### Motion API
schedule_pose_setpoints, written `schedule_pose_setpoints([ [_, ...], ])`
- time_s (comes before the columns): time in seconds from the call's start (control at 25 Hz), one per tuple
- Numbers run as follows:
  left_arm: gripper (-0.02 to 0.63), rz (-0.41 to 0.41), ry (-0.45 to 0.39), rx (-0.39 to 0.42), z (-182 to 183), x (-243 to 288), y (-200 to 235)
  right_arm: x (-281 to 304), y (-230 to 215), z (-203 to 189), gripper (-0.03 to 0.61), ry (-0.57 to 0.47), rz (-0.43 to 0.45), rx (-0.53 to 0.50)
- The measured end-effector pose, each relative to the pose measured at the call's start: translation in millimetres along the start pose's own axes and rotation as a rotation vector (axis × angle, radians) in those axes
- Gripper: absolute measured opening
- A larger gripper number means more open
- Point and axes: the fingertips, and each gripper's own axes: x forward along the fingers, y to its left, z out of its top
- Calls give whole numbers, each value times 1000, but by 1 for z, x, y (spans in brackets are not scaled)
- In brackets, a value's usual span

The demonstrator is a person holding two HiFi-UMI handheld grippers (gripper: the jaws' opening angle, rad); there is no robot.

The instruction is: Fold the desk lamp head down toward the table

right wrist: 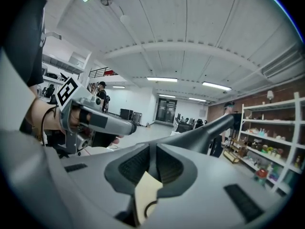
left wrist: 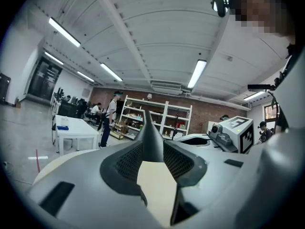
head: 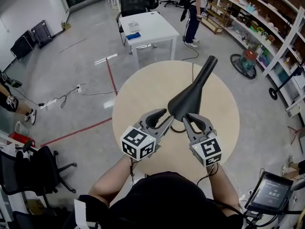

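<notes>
Between the ribbed pads (left wrist: pixel 127 162) of your left gripper (left wrist: pixel 152 149), the dark desk lamp (left wrist: pixel 151 136) is sitting pinched: the jaws are standing at a narrow gap, pressing on it from both sides. Your right gripper (right wrist: pixel 151 163) is doing likewise, its pads (right wrist: pixel 135 166) clamping the lamp's flared end while the slim neck is running off up and to the right in that gripper's view. Seen from your head, the two grippers are meeting side by side at that wide end, the left one on its left edge and the right one just beneath it, and the neck is pointing away from you over the round beige table (head: pixel 143 87). A thin dark cable loop (head: pixel 177 129) is lying on the tabletop under the lamp. Farther out, a red line (head: pixel 76 131) is crossing the grey floor, a white desk (head: pixel 145 27) is standing beyond the table, and a person (head: pixel 194 13) is standing near the shelving (head: pixel 267 23).
</notes>
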Motion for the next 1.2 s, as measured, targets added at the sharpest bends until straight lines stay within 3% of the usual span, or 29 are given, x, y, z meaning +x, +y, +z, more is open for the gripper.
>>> schedule_pose_setpoints([
  [0.28, 120, 4, 108, -6, -28, 16, -1, 1, 2, -5, 43, -9, 0, 25],
  [0.68, 121, 2, 143, -19, -48, 29, 4, -19, -22, -28, 44, 16, -89, 198],
  [1.2, 121, -73, 157, -74, -69, 41, 8, -17, -11, -52, 44, 149, -171, 233],
])
